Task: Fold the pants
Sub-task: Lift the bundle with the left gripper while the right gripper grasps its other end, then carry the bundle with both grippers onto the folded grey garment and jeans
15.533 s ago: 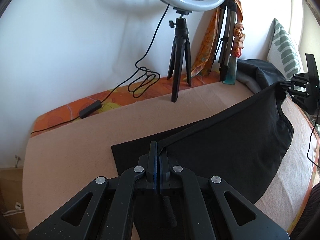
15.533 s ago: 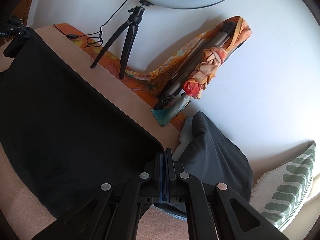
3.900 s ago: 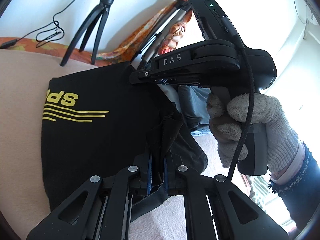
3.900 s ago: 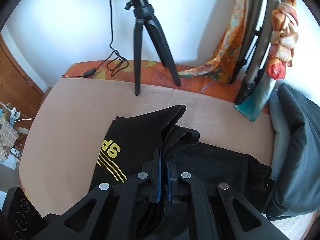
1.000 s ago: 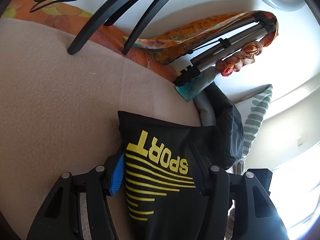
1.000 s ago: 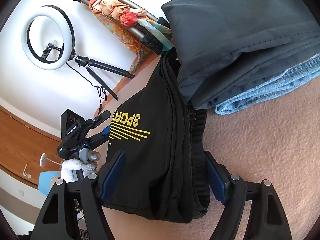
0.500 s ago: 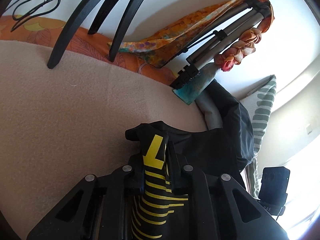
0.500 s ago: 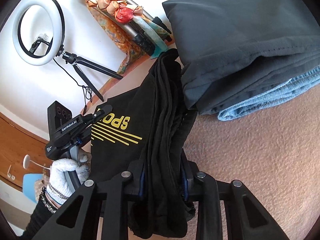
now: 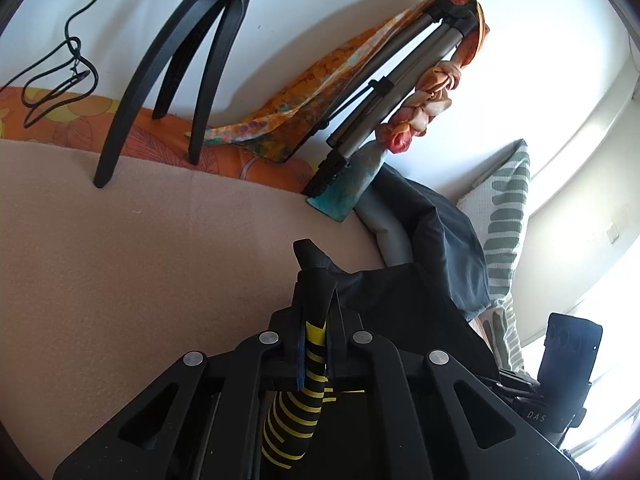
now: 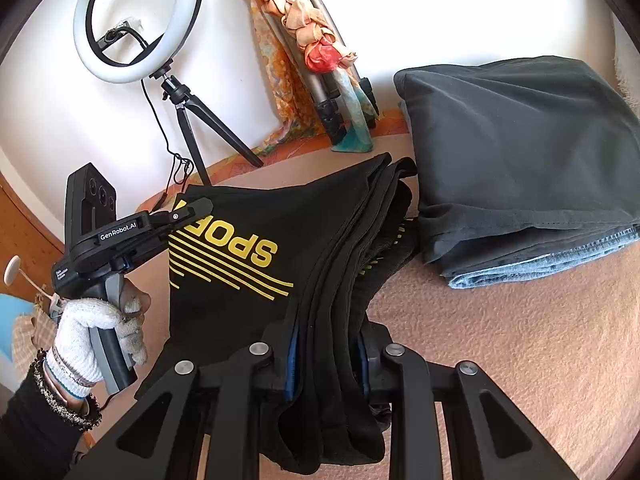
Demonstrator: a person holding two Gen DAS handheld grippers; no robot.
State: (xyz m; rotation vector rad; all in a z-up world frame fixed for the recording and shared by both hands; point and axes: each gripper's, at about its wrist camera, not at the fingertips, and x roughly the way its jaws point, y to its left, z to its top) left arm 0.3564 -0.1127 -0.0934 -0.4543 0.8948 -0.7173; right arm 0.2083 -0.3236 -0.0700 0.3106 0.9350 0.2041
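Over beige bedding (image 10: 520,340), both hand-held grippers (image 9: 314,336) (image 10: 326,344) pinch folded black yellow-printed pants (image 10: 256,248).

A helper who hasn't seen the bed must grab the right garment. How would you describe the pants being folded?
On the peach blanket, left of the stack of folded dark grey pants, lie the black pants. Both claws are shut on them. Only they carry yellow SPORT lettering and stripes.

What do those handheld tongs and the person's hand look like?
The left tongs are matte black plastic with silver rivets, blue pads, a grey handle and white "GenRobot.AI" lettering. The left hand wears a white knit glove, beaded bracelets and a black sleeve. The right tongs look alike.
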